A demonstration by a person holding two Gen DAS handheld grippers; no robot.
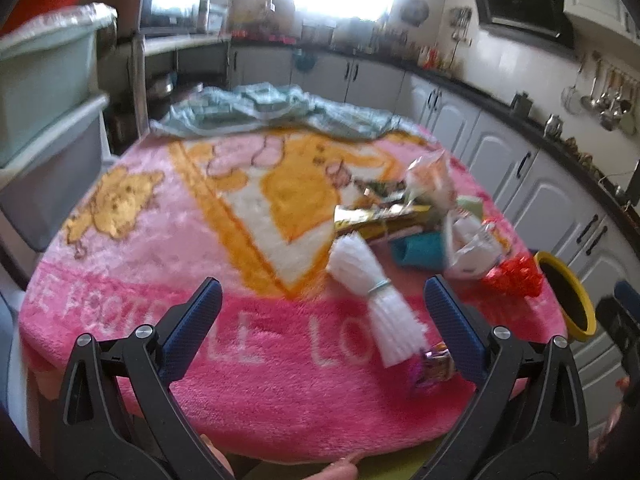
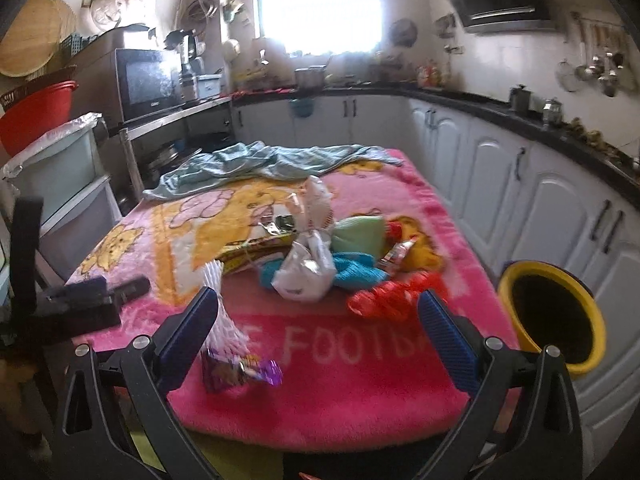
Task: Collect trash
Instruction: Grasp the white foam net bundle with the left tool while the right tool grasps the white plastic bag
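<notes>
Blanket (image 2: 328, 400): pink w/ yellow cartoon bears, white lettering. Bin (image 2: 600, 320): yellow rim, black inside. Wrapper (image 2: 236, 372): purple. Foam net (image 1: 376, 292): white. Cloth (image 2: 260, 164): pale teal.

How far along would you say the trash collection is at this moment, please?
Nothing looks collected yet. Both the left gripper and right gripper are open and empty. Left on the pink blanket: purple wrapper, white foam net, red wrapper, white bag. The yellow bin waits at the table's right.
</notes>
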